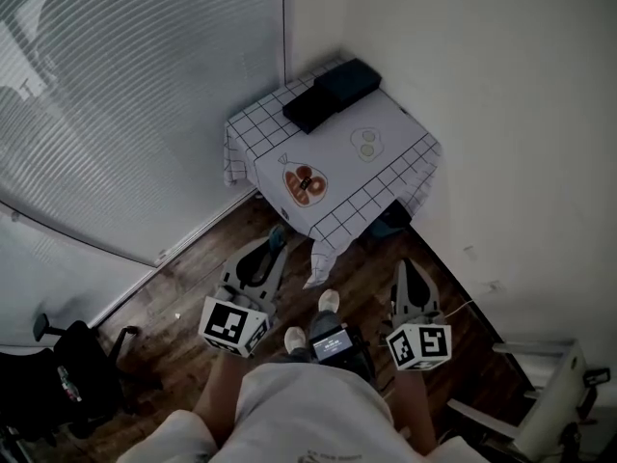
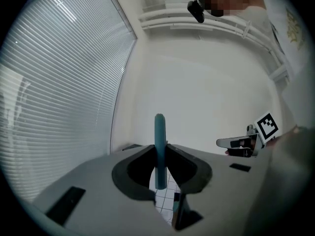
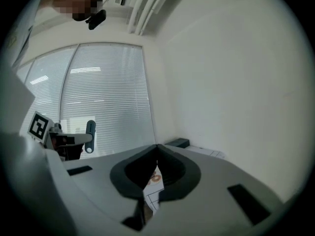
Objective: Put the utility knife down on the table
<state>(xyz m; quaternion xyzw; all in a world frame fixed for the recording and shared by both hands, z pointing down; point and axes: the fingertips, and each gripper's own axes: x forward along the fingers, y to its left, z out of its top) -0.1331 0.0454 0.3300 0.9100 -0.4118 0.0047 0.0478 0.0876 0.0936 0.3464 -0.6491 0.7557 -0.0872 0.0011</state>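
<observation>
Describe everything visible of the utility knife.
The utility knife is a slim teal handle, plastic by its look, clamped between the left tongs' jaws, its rounded end sticking up past them. No blade shows. It hangs in the air short of the cloth-covered table, touching nothing else.

Head view steeply down; both gripper views low, toward shared table (image 1: pixel 333 157).

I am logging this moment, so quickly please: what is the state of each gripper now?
Left gripper: closed on the utility knife.
Right gripper: closed, holding nothing.
</observation>
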